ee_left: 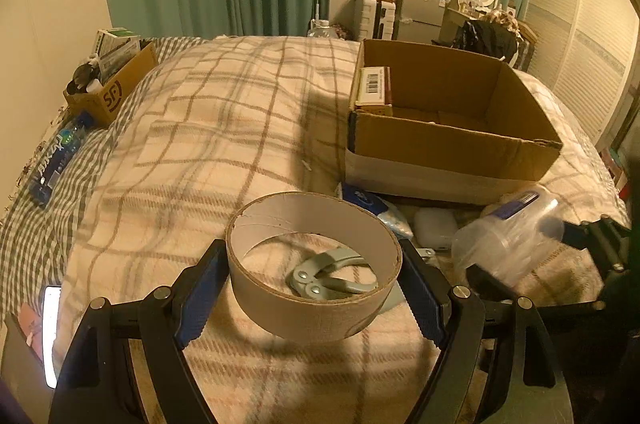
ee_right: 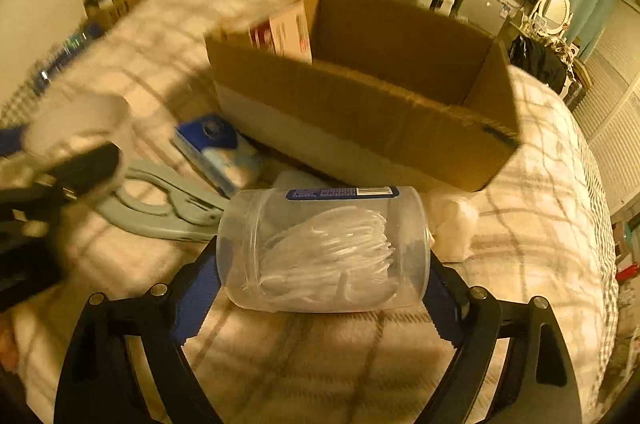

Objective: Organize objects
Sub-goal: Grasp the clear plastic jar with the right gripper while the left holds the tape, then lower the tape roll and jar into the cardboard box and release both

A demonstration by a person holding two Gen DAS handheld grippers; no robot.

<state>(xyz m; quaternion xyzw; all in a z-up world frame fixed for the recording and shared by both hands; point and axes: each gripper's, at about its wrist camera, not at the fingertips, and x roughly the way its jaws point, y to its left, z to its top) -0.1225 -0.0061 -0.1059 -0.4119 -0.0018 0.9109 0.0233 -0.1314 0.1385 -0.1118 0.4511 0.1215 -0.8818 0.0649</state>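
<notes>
- Left gripper (ee_left: pixel 314 298) has its jaws closed on the cardboard tape ring (ee_left: pixel 314 280), one blue pad pressed to each side of it, ring lifted clear of the bed (ee_left: pixel 224 112)
- Through the ring's hole, below the jaws, a grey hanger clip (ee_left: pixel 332 274) lies on the blanket
- Right gripper (ee_right: pixel 322 274) holds the clear plastic jar (ee_right: pixel 324 250) on its side between its jaws, white plastic bits bunched inside
- Ahead of both sets of jaws sits the open cardboard box (ee_left: pixel 452 148), a barcoded carton (ee_left: pixel 372 86) already standing in its far left corner
- Between jaws and box: a blue-and-white packet (ee_right: pixel 218 150) and a white pouch (ee_right: pixel 454 224), not yet packed
- Looks like the carry step, both hands loaded and heading for the box
- Next move calls for lifting each load over the near wall, then opening the jaws above bare box floor
</notes>
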